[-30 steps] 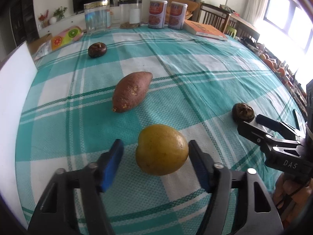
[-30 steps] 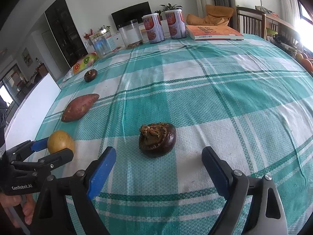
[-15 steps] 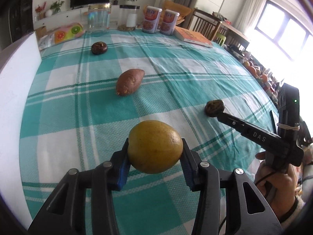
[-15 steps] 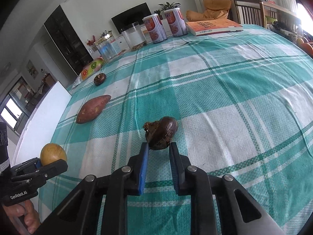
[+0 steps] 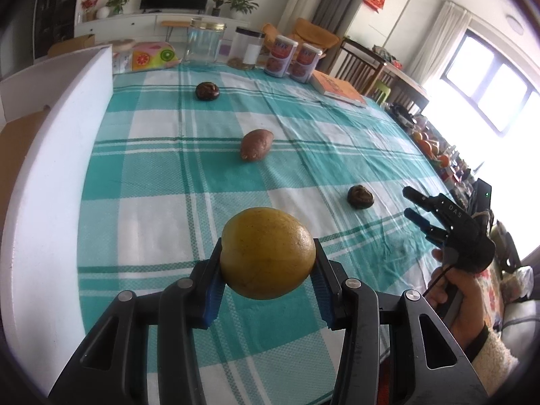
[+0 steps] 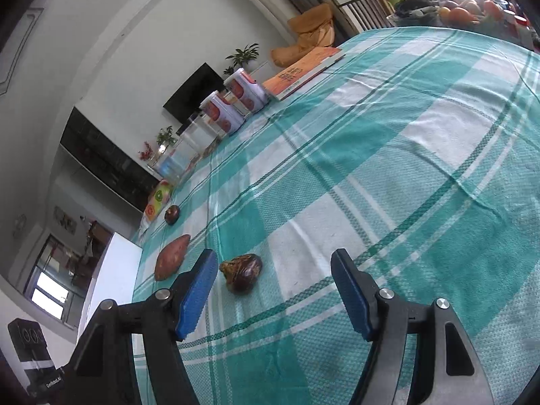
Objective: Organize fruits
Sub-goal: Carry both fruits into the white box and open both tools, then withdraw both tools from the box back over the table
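Note:
My left gripper (image 5: 266, 287) is shut on a round yellow fruit (image 5: 267, 253) and holds it above the checked tablecloth (image 5: 152, 182). A sweet potato (image 5: 255, 144) lies mid-table, with one dark mangosteen (image 5: 207, 91) far back and another (image 5: 360, 196) at the right. My right gripper (image 6: 271, 290) is open and empty, tilted and raised, with the near mangosteen (image 6: 242, 271) lying on the cloth just beyond its left finger. In the left wrist view the right gripper (image 5: 413, 204) sits right of that mangosteen. The sweet potato (image 6: 172, 257) and far mangosteen (image 6: 172, 214) lie further left.
A white box wall (image 5: 50, 155) runs along the table's left side. At the back stand two glass jars (image 5: 205, 44), two cans (image 5: 293, 59), an orange book (image 5: 339, 89) and a fruit-printed pouch (image 5: 152, 55). Oranges (image 5: 428, 143) sit beyond the right edge.
My left gripper closed on the yellow fruit and lifted it. My right gripper closed on the near mangosteen, then opened, backed off and tilted; the mangosteen lies on the cloth.

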`<move>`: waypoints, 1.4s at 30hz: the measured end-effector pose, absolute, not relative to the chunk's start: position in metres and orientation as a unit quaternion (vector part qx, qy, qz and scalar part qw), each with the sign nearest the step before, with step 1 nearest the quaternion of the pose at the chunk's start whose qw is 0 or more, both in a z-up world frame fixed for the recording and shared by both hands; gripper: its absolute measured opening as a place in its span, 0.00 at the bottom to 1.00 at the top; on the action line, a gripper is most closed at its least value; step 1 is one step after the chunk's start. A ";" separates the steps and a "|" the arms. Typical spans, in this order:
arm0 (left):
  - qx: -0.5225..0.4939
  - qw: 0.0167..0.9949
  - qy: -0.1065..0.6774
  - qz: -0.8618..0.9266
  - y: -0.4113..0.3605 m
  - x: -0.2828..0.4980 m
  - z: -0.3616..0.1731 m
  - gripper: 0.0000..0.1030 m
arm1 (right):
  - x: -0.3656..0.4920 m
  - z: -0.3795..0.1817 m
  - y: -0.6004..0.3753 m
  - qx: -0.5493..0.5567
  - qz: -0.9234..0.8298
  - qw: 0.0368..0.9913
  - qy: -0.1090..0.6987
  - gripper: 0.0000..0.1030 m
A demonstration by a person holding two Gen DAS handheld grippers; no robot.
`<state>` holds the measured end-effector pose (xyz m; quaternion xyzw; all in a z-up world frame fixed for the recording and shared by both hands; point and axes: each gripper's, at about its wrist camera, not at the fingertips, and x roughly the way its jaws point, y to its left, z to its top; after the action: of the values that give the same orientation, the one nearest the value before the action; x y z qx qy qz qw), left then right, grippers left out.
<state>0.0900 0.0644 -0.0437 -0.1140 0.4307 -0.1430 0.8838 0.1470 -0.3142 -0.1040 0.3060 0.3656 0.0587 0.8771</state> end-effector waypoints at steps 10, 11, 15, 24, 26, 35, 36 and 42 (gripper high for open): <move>-0.134 0.884 0.418 -0.158 0.074 0.075 -0.034 0.46 | 0.200 -0.113 -0.210 0.048 0.072 0.886 0.455 0.41; -0.134 0.886 0.415 -0.157 0.077 0.072 -0.031 0.46 | 0.199 -0.113 -0.211 0.052 0.072 0.886 0.455 0.41; -0.150 0.888 0.407 -0.150 0.097 0.062 -0.018 0.46 | 0.190 -0.108 -0.221 0.097 0.082 0.881 0.455 0.40; -0.177 0.916 0.352 -0.075 0.187 0.033 0.036 0.46 | 0.159 -0.013 -0.126 0.170 0.272 0.851 0.416 0.40; -0.177 0.920 0.350 -0.029 0.217 0.026 0.035 0.46 | 0.151 0.003 -0.071 0.158 0.335 0.829 0.418 0.40; -0.182 0.881 0.403 0.168 0.329 -0.003 -0.021 0.46 | 0.102 -0.005 0.162 0.042 0.508 0.721 0.469 0.40; -0.185 0.877 0.406 0.179 0.336 -0.005 -0.026 0.46 | 0.097 -0.010 0.176 0.032 0.513 0.715 0.473 0.40; -0.185 0.855 0.417 0.247 0.353 -0.013 -0.043 0.64 | 0.086 -0.036 0.214 0.006 0.506 0.715 0.482 0.52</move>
<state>-0.0133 0.3530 -0.0430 -0.1847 0.4172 0.2472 0.8548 0.0865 0.2138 -0.0364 0.0058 0.4822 0.5059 0.7152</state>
